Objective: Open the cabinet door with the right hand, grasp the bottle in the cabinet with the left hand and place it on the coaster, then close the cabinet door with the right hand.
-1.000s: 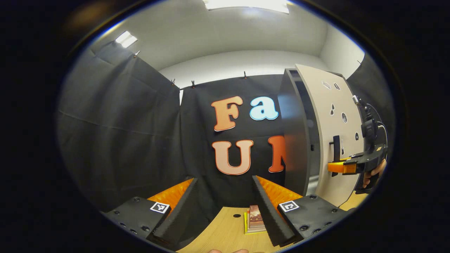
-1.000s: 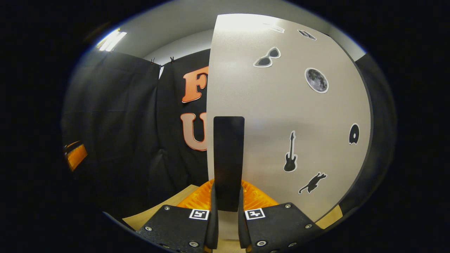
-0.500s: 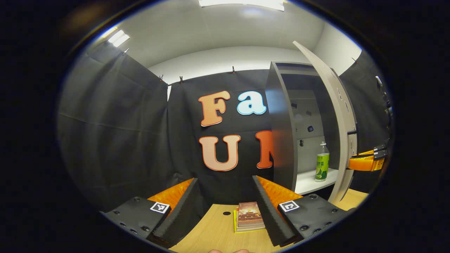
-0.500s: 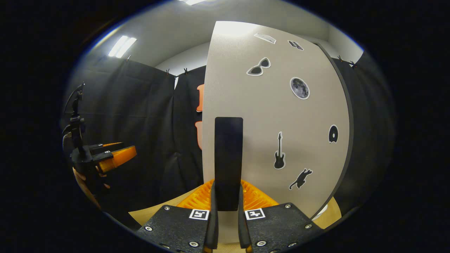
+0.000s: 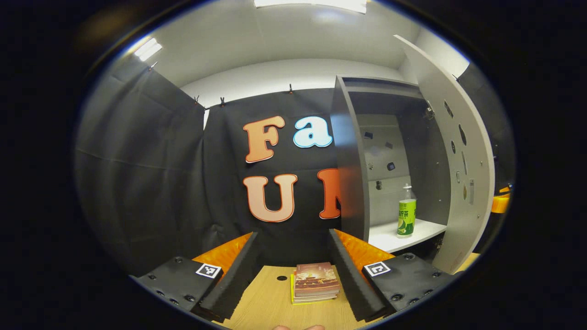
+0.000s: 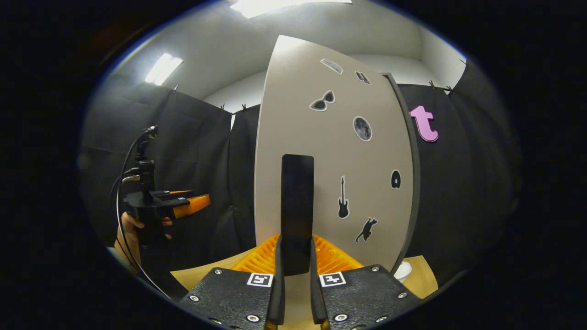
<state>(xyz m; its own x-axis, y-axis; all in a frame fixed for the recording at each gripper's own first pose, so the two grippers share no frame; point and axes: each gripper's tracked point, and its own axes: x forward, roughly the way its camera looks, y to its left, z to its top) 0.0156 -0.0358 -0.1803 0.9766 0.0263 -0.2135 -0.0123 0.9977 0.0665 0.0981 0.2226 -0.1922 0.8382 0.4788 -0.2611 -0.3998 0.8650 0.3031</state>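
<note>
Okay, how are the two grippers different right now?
The left gripper has its jaws spread wide and holds nothing; the right gripper is clamped on the cabinet door's handle. The left points toward the bottle in the open cabinet; the right faces the door. Both are hand-held.

Black gripper bodies (image 5: 293,275) carry screws, square black-and-white markers (image 6: 260,279) and a looping black cable (image 6: 120,192).
</note>
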